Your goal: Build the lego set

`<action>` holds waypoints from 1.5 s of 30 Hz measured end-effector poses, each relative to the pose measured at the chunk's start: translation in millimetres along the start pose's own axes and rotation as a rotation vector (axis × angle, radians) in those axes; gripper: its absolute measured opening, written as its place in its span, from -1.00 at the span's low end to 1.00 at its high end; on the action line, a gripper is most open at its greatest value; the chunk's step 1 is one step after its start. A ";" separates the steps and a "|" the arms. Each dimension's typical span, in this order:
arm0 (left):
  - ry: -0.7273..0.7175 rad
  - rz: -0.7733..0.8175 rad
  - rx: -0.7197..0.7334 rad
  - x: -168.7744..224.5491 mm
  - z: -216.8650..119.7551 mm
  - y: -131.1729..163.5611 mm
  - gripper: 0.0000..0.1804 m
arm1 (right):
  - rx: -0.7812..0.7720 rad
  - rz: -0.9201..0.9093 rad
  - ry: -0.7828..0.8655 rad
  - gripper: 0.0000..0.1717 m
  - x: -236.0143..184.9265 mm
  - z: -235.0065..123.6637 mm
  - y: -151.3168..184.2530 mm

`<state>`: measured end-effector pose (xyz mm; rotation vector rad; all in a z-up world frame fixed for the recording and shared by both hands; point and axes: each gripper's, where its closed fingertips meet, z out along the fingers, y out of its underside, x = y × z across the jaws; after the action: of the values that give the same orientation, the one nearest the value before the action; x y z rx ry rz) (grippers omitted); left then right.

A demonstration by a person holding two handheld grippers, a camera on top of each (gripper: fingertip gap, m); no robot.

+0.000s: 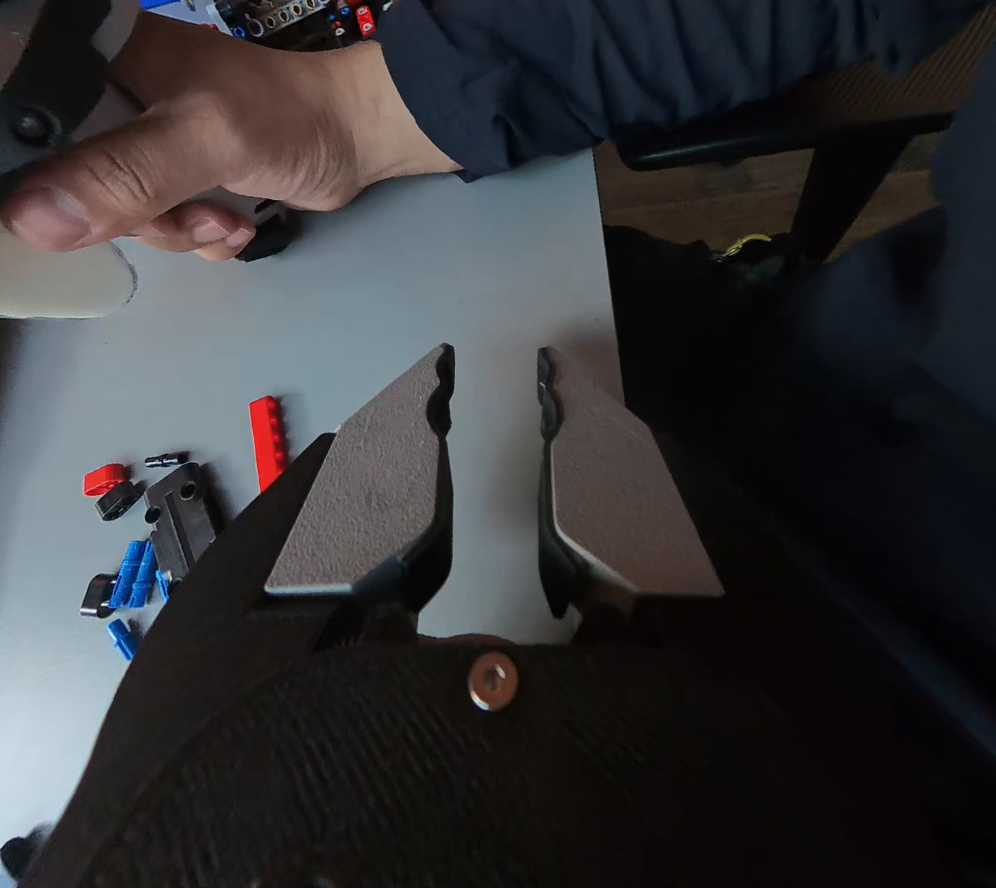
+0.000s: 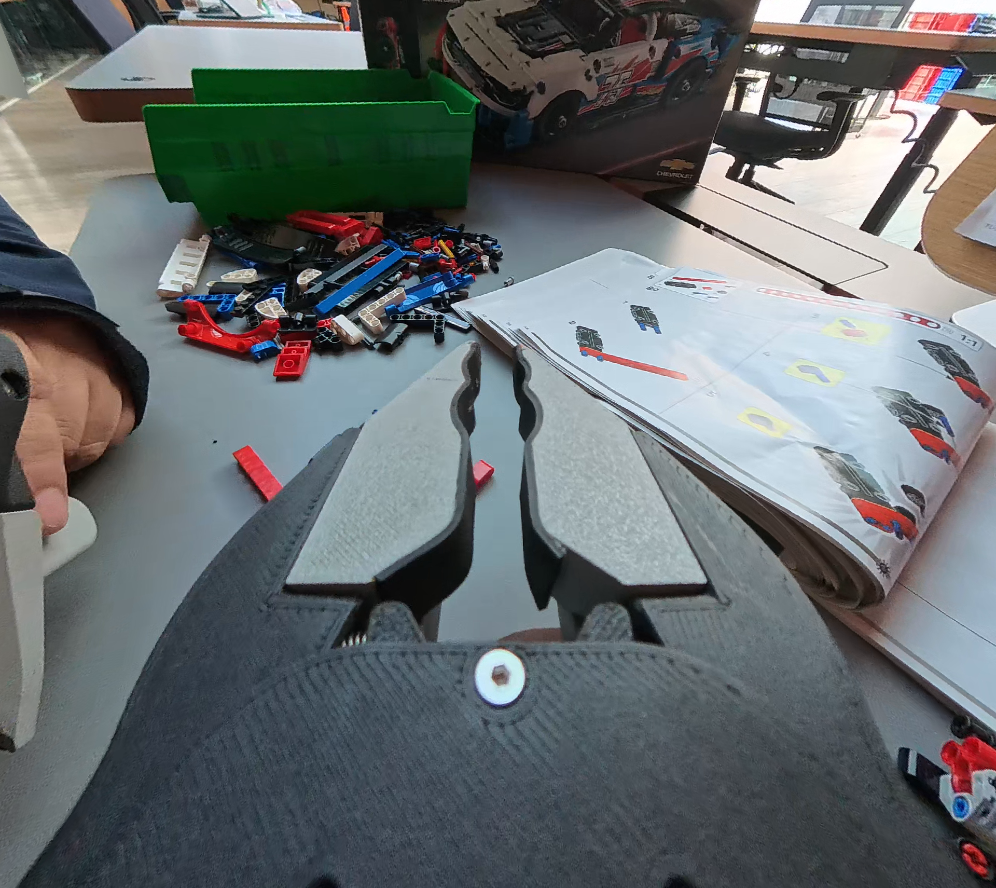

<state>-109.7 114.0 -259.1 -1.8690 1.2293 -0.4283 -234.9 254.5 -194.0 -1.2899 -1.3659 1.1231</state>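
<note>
Item, red beam [image 2: 257, 473]: I am seeing it lying flat on the grey surface [image 2: 178, 420] under the right gripper [image 2: 497, 359], whose fingers are standing narrowly apart on nothing, with the booklet [image 2: 754, 387] just beside and the loose parts pile [image 2: 323, 290] beyond. Item, left gripper [image 1: 496, 359]: its fingers are standing wider, empty, near the surface's edge, small parts [image 1: 156, 522] to one side. Risk, as I am judging it: any sweep here could be scattering beam or parts, or snagging a booklet page.
</note>
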 end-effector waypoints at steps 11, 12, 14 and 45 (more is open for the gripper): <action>-0.006 0.029 -0.036 1.7 1.7 6.0 -0.67 | -0.020 0.009 -0.037 -0.82 -3.5 2.1 2.5; -0.003 0.021 -0.027 1.2 0.9 5.1 -0.67 | -0.022 0.007 -0.043 -0.83 -4.5 2.4 2.8; -0.012 -0.005 -0.001 -2.4 -1.6 2.2 -0.69 | -0.028 -0.001 -0.060 -0.82 -7.7 2.9 3.4; -0.569 -0.328 -0.104 -97.5 -53.2 54.4 -0.64 | -0.350 -0.120 0.528 -0.69 45.7 -14.0 43.3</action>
<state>-221.9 165.6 -255.5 -2.0916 0.5767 0.0106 -215.4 302.1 -233.0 -1.5881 -1.2402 0.4179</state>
